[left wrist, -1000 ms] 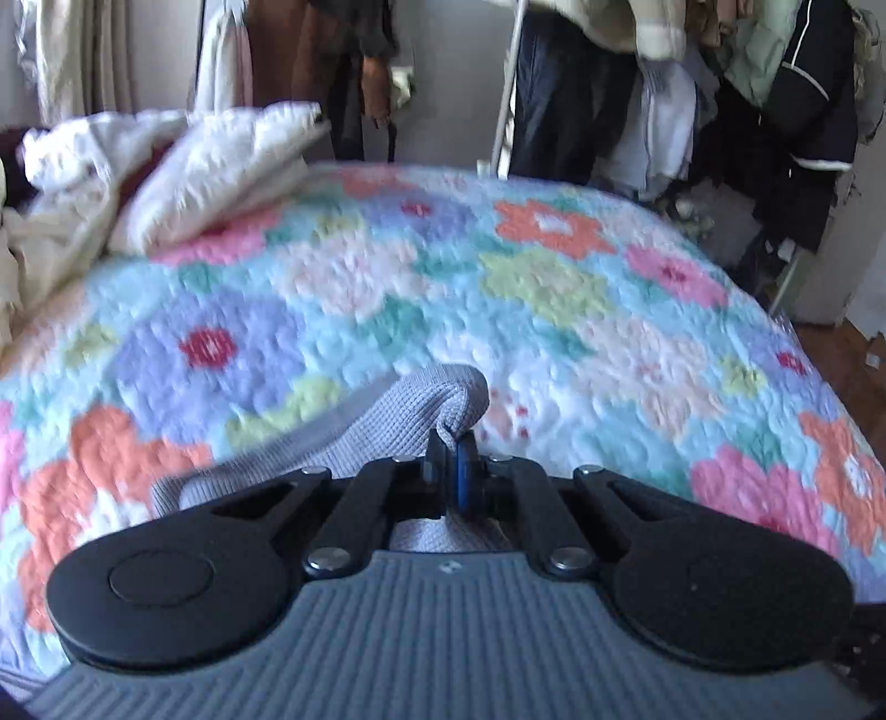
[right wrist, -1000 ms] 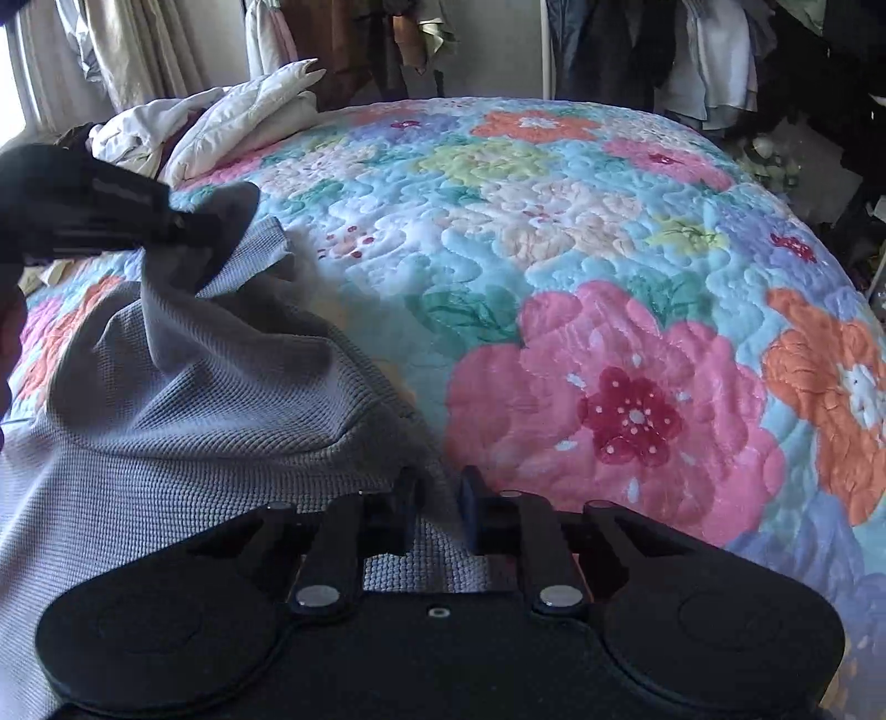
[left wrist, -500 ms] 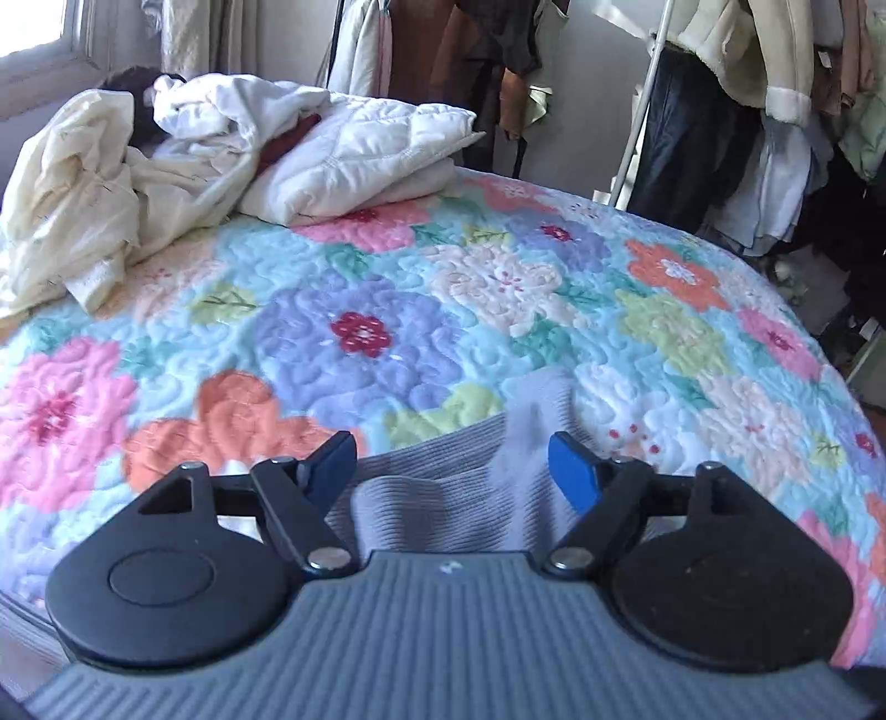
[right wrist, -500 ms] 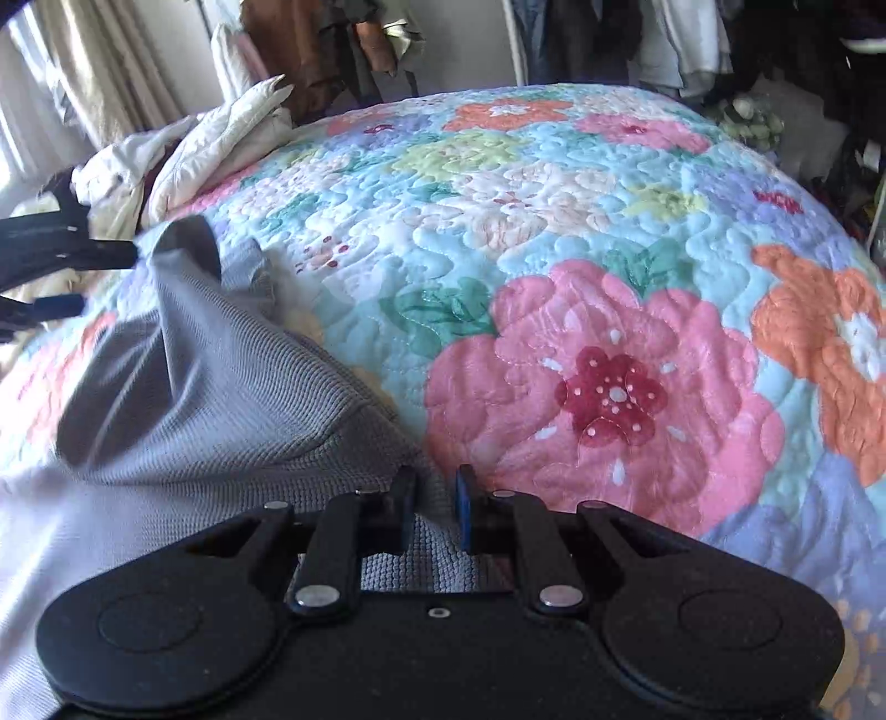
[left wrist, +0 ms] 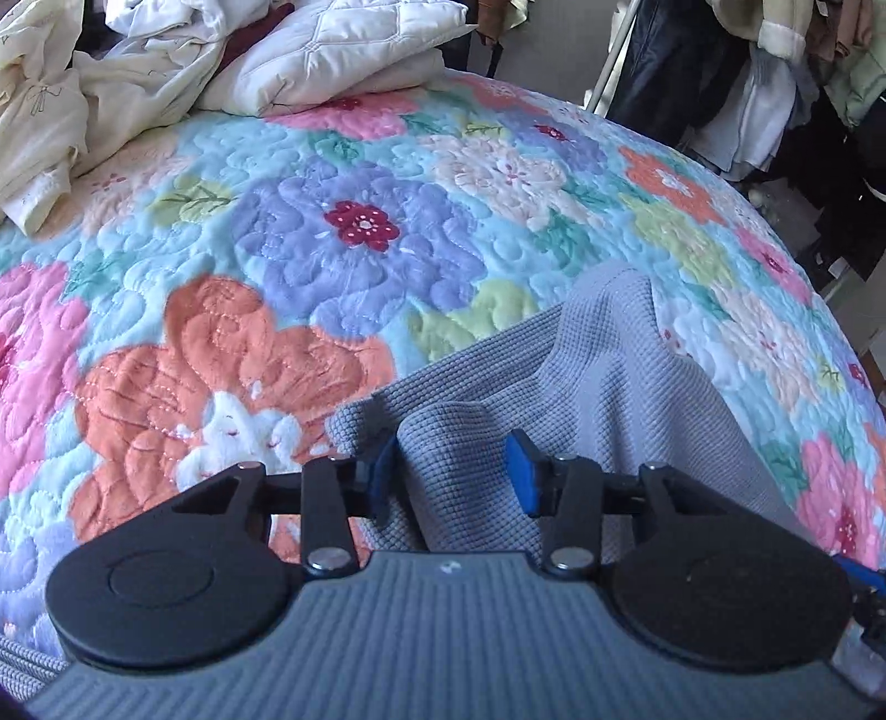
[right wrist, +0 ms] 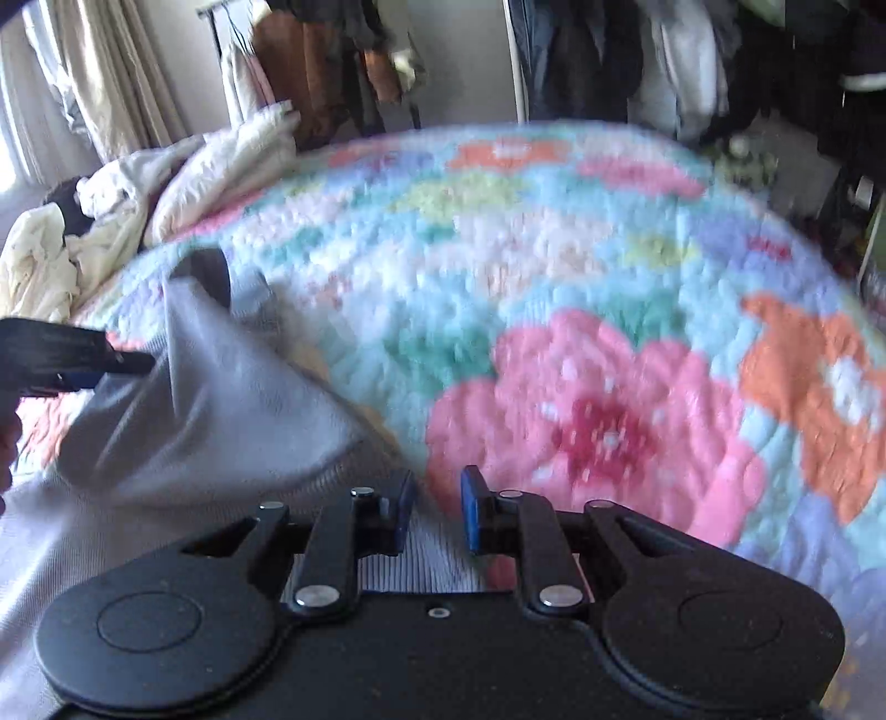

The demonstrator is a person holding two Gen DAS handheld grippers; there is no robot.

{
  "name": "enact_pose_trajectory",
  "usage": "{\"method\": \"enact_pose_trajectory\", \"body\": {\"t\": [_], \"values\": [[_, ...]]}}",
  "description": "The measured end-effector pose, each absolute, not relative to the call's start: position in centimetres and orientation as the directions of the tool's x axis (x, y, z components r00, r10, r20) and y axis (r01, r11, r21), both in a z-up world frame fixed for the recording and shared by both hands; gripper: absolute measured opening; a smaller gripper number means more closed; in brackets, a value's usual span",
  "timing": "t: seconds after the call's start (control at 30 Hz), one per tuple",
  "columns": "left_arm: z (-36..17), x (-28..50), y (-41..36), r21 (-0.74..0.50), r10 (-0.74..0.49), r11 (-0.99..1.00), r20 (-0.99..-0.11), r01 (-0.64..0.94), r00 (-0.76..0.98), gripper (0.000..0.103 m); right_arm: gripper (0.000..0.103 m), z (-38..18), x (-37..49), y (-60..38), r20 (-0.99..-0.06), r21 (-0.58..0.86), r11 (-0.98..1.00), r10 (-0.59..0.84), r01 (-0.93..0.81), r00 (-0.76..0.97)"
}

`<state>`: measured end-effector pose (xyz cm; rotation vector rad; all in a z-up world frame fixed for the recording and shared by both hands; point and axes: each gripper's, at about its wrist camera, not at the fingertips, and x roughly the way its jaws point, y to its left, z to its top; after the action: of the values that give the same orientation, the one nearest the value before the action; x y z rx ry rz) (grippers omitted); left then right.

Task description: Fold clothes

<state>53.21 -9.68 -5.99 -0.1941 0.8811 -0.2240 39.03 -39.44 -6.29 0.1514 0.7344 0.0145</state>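
Right tongs point(right wrist: 434, 507) newly parted, blurred view.

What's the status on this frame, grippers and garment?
Left gripper open, a raised fold between its fingers. Right gripper open over the hem. Grey waffle-knit garment rumpled on the floral quilt. Nothing in the way.

A bed point(left wrist: 387, 183) covered by a quilt with big flowers in pink, orange and purple carries everything. A grey waffle-knit garment point(left wrist: 609, 387) lies rumpled on its near side. Crumpled cream bedding point(left wrist: 50, 122) and a white quilted pillow point(left wrist: 343, 50) are heaped at the far corner.
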Motion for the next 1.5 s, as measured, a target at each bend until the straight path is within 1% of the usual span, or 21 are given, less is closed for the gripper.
{"method": "enact_pose_trajectory", "body": {"t": [0.03,0.07,0.1,0.13,0.23,0.33,0.4,0.53,0.57,0.63,0.7,0.77,0.8,0.83,0.93,1.03,1.1,1.2,1.27,1.43,1.5], "values": [[-5.9,53.1,-9.8,-0.260,-0.282,0.957,-0.732,0.128,0.620,0.036,0.030,-5.7,38.9,-39.1,-0.637,0.134,0.991,0.067,0.025,0.768],[-5.8,53.0,-10.0,-0.258,-0.289,0.956,-0.726,0.142,0.624,0.014,0.030,-5.1,38.9,-38.7,-0.607,0.129,0.992,0.073,0.007,0.791],[-5.8,52.9,-10.2,-0.245,-0.284,0.958,-0.726,0.149,0.626,0.007,0.030,-4.7,39.2,-38.2,-0.577,0.141,0.990,0.101,-0.023,0.810],[-5.6,52.6,-10.3,-0.220,-0.253,0.966,-0.727,0.132,0.639,0.008,0.031,-4.5,39.6,-37.6,-0.552,0.153,0.987,0.130,-0.054,0.823],[-5.0,51.7,-10.0,-0.167,-0.171,0.983,-0.701,0.073,0.692,0.007,0.035,-5.2,41.7,-35.2,-0.563,0.184,0.974,0.215,-0.133,0.798],[-4.4,51.0,-9.0,-0.169,-0.140,0.985,-0.668,0.034,0.731,0.008,0.031,-7.3,43.4,-31.5,-0.628,-0.005,0.988,0.116,-0.153,0.769],[-4.6,51.2,-8.6,-0.180,-0.147,0.983,-0.676,0.031,0.722,0.009,0.029,-7.9,43.5,-31.6,-0.640,-0.039,0.992,0.069,-0.122,0.766],[-4.8,50.9,-7.2,-0.215,-0.167,0.976,-0.726,0.010,0.667,0.021,0.030,-9.0,43.6,-31.7,-0.656,-0.101,0.993,-0.019,-0.062,0.754],[-4.7,50.6,-6.8,-0.226,-0.173,0.974,-0.743,0.002,0.646,0.033,0.030,-9.0,43.4,-32.0,-0.655,-0.076,0.996,-0.014,-0.048,0.755],[-4.3,48.7,-5.9,-0.215,-0.158,0.976,-0.774,-0.021,0.613,0.066,0.033,-8.9,43.0,-32.5,-0.654,-0.028,0.999,-0.004,-0.019,0.757],[-3.7,45.8,-5.0,-0.178,-0.119,0.983,-0.800,-0.042,0.588,0.067,0.037,-8.5,42.1,-32.5,-0.643,0.002,1.000,0.008,-0.009,0.766],[-2.8,42.0,-4.0,-0.094,-0.069,0.996,-0.778,-0.007,0.625,0.070,0.048,-7.7,40.9,-31.9,-0.626,0.020,1.000,0.025,-0.016,0.780],[-2.4,40.4,-3.5,-0.047,-0.038,0.999,-0.771,0.002,0.636,0.072,0.058,-7.1,39.9,-31.5,-0.622,0.035,0.999,0.054,-0.041,0.781],[-2.0,38.7,-3.0,-0.001,-0.006,1.000,-0.761,0.008,0.648,0.077,0.064,-6.7,38.8,-31.1,-0.629,0.048,0.996,0.088,-0.074,0.772],[-1.5,33.7,-0.3,0.076,0.061,0.997,-0.741,-0.008,0.669,0.080,0.073,-5.9,35.3,-29.5,-0.660,0.065,0.987,0.151,-0.143,0.736],[-2.5,29.9,2.8,0.120,0.119,0.992,-0.784,-0.040,0.609,0.084,0.075,-6.0,31.5,-27.5,-0.708,0.045,0.984,0.153,-0.172,0.689],[-3.7,27.7,4.4,0.189,0.189,0.980,-0.833,-0.055,0.520,0.085,0.075,-6.1,29.0,-25.9,-0.738,0.010,0.979,0.145,-0.205,0.659],[-5.5,23.8,7.2,0.268,0.271,0.960,-0.838,-0.077,0.474,0.085,0.079,-6.6,25.3,-23.3,-0.773,-0.069,0.958,0.125,-0.279,0.622],[-5.8,21.7,9.6,0.239,0.270,0.963,-0.832,-0.127,0.485,0.095,0.082,-6.7,24.1,-22.9,-0.783,-0.082,0.956,0.114,-0.283,0.612],[-5.3,18.5,16.3,0.156,0.308,0.927,-0.835,-0.340,0.456,0.095,0.081,-6.3,23.0,-23.9,-0.801,-0.038,0.980,0.087,-0.196,0.592],[-5.1,18.1,18.6,0.084,0.280,0.910,-0.848,-0.406,0.450,0.095,0.081,-6.1,22.5,-24.3,-0.808,-0.021,0.987,0.077,-0.160,0.584]]}}
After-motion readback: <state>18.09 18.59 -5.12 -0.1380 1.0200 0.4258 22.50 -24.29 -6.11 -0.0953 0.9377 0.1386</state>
